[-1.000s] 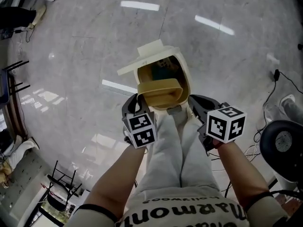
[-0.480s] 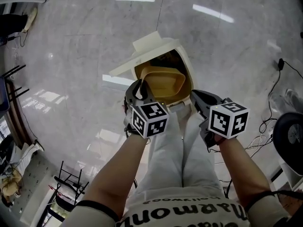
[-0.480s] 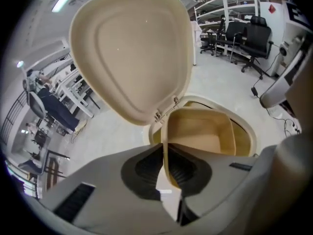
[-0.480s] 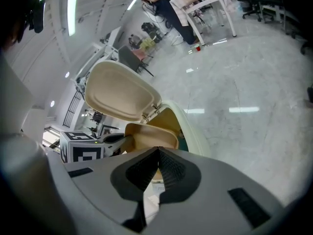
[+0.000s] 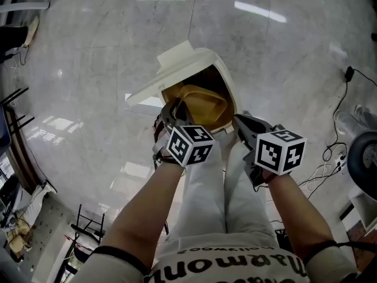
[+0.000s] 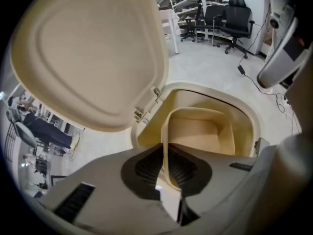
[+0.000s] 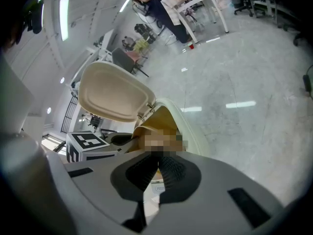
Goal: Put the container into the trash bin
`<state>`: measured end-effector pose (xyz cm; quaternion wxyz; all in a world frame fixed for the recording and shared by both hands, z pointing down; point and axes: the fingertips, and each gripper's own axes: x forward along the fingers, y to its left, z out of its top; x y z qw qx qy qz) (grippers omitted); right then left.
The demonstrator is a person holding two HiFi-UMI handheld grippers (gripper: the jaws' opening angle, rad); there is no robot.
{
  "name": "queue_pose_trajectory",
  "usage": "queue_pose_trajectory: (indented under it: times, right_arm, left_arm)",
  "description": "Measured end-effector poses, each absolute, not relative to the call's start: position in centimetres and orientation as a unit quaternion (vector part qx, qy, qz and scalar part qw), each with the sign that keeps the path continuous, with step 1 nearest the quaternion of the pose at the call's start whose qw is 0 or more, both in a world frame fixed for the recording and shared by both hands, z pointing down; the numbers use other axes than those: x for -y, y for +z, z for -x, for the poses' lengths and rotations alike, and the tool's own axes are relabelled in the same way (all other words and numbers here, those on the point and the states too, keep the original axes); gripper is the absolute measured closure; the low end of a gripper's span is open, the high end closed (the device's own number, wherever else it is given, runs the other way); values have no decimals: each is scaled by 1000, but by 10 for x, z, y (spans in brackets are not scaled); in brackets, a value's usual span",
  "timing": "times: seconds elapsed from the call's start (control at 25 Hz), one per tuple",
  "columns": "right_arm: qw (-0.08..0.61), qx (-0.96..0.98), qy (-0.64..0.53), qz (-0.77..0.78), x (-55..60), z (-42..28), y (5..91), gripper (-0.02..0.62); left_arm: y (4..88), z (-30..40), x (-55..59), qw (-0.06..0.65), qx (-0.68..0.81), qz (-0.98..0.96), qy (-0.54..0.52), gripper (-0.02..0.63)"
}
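Observation:
The cream trash bin (image 5: 225,81) stands on the floor in front of my legs with its lid (image 5: 171,63) tipped up to the left. A tan plastic container (image 5: 203,102) sits tilted in the bin's mouth. My left gripper (image 5: 175,114) reaches over the bin's near rim, shut on the container's thin side wall (image 6: 165,146). In the left gripper view the container (image 6: 200,131) hangs inside the bin's opening (image 6: 247,109), under the raised lid (image 6: 93,53). My right gripper (image 5: 244,127) hovers by the bin's right near edge, pads (image 7: 168,168) together, nothing between them.
My white trouser legs (image 5: 218,193) run down from the bin. Cables and a plug strip (image 5: 333,155) lie on the grey floor at the right, beside a dark fan (image 5: 366,164). Folding chairs (image 5: 82,234) stand at the lower left. Office chairs (image 6: 230,18) and a white table (image 7: 195,4) stand farther off.
The container went from lying across the bin's front rim down into its mouth, tipping on edge. My left gripper rolled and sank with it. The right gripper sank slightly.

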<state>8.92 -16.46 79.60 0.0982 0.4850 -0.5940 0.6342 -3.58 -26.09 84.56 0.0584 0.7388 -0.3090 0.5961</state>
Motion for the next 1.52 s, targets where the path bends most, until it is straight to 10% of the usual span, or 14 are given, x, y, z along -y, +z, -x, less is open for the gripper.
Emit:
queue_pose_trajectory:
  times: [1.52]
  right_arm:
    - [72, 556, 658, -503, 141, -114, 811, 592]
  left_arm:
    - [882, 23, 228, 91, 233, -720, 647, 495]
